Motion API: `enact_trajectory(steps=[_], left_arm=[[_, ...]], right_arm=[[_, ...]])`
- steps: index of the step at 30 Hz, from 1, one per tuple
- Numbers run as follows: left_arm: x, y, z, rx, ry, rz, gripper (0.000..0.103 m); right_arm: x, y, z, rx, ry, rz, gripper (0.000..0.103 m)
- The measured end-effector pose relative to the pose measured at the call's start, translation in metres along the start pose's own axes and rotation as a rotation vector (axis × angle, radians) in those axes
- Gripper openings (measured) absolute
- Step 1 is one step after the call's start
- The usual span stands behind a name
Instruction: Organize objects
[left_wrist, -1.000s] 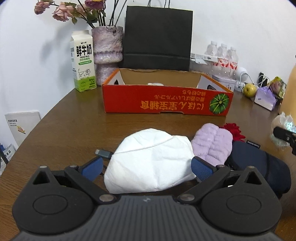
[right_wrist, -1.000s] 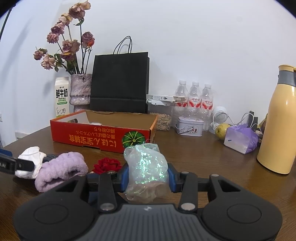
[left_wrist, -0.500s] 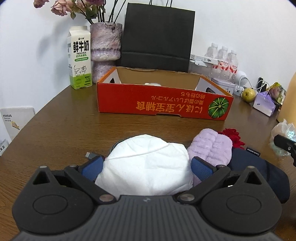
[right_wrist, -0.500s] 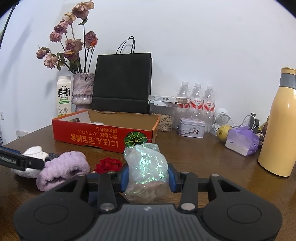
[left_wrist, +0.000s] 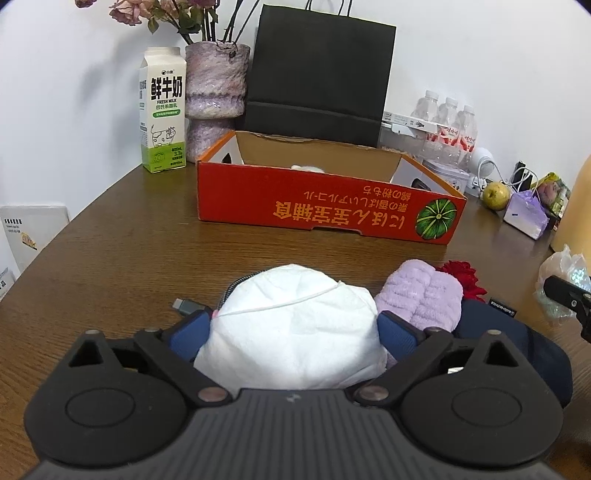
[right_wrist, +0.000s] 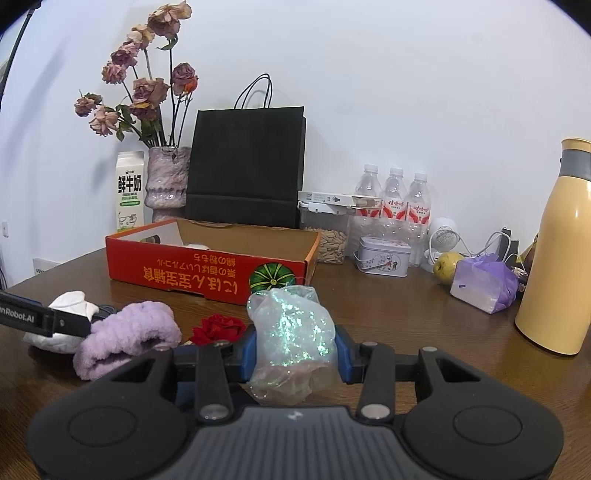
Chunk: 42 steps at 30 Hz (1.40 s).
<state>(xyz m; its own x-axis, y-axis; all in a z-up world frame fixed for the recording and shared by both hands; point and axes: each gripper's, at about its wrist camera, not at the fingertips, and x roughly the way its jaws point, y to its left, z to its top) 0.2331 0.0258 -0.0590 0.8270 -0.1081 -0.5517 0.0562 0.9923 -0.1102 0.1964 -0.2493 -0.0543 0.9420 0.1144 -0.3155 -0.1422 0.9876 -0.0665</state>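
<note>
**Two claws, two soft things, one red box**

The left claw (left_wrist: 293, 334) has its two blue pads on either side of a white mask (left_wrist: 291, 328). The pads press into the sides of the mask, so the claw is pinching it. The mask is puffy and soft, so a side squeeze is a good way to hold it without it sliding out. I cannot tell if the mask is off the table (left_wrist: 129, 258) yet or resting on it.

The right claw (right_wrist: 293, 354) is pinching a shiny bag (right_wrist: 291, 332). Its blue pads are close together, with the crinkly bag squashed between them. The bag sticks up above the pads and hangs down below them.

Straight ahead of both claws sits the red box (left_wrist: 325, 206). It is open at the top, and something white already lies inside. I think the box is where the loose things belong, so both claws look ready to carry their loads over its front wall and drop them in.

More things wait on the table near the claws. A purple towel (left_wrist: 424, 295) lies just beside the mask, on its right. A red flower (left_wrist: 461, 275) peeks out behind the towel. A dark pouch (left_wrist: 517, 343) sits under the towel's near edge. A plug (left_wrist: 184, 305) pokes out on the left of the mask.

One thing to watch: the mask touches the towel, so a lift might drag the towel along.
</note>
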Motion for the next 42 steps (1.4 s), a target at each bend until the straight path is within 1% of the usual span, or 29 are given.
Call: enact_trajectory(steps=[3, 6, 7, 8, 13, 15, 17, 18, 19, 22, 28, 32, 36, 39, 42], left_arm=[[-0.003, 0.000, 0.000, 0.005, 0.003, -0.005, 0.094], [-0.008, 0.002, 0.000, 0.003, -0.009, -0.009, 0.093], [-0.010, 0.002, 0.000, 0.004, -0.015, -0.006, 0.089], [-0.012, 0.001, 0.000, 0.007, -0.021, -0.005, 0.079], [-0.017, 0.000, -0.002, 0.020, -0.028, 0.003, 0.074], [-0.018, -0.001, -0.003, 0.020, -0.031, 0.004, 0.076], [-0.019, 0.000, -0.003, 0.018, -0.031, 0.011, 0.090], [-0.020, 0.000, -0.004, 0.018, -0.032, 0.017, 0.094], [-0.021, 0.001, -0.005, 0.016, -0.034, 0.026, 0.103], [-0.023, 0.006, -0.006, 0.011, -0.033, 0.042, 0.103], [-0.009, 0.012, -0.008, -0.006, 0.051, 0.045, 0.103], [-0.005, 0.012, -0.007, -0.003, 0.057, 0.027, 0.103], [0.002, 0.013, -0.007, -0.006, 0.081, 0.025, 0.103], [-0.002, 0.015, -0.006, -0.020, 0.057, 0.010, 0.103], [-0.006, 0.018, -0.004, -0.048, 0.030, -0.031, 0.103]], right_arm=[[0.000, 0.000, 0.000, 0.001, -0.001, 0.000, 0.041], [-0.001, 0.000, 0.000, 0.000, -0.006, 0.002, 0.041], [-0.001, 0.000, 0.000, 0.000, -0.007, 0.003, 0.041], [-0.001, 0.000, 0.001, 0.000, -0.007, 0.004, 0.041], [-0.001, 0.000, 0.001, -0.001, -0.007, 0.004, 0.041], [-0.001, 0.000, 0.001, 0.000, -0.007, 0.003, 0.041], [-0.001, 0.000, 0.001, 0.000, -0.008, 0.004, 0.041], [-0.001, 0.000, 0.001, -0.001, -0.008, 0.004, 0.041], [-0.001, 0.000, 0.001, -0.001, -0.008, 0.003, 0.041], [-0.001, 0.000, 0.001, -0.001, -0.008, 0.004, 0.041], [-0.004, 0.002, 0.001, -0.011, -0.018, 0.006, 0.041], [-0.005, 0.002, 0.001, -0.015, -0.019, 0.010, 0.041], [-0.005, 0.003, 0.001, -0.015, -0.018, 0.012, 0.041], [-0.005, 0.003, 0.001, -0.015, -0.018, 0.012, 0.041], [-0.005, 0.003, 0.001, -0.015, -0.017, 0.012, 0.042]])
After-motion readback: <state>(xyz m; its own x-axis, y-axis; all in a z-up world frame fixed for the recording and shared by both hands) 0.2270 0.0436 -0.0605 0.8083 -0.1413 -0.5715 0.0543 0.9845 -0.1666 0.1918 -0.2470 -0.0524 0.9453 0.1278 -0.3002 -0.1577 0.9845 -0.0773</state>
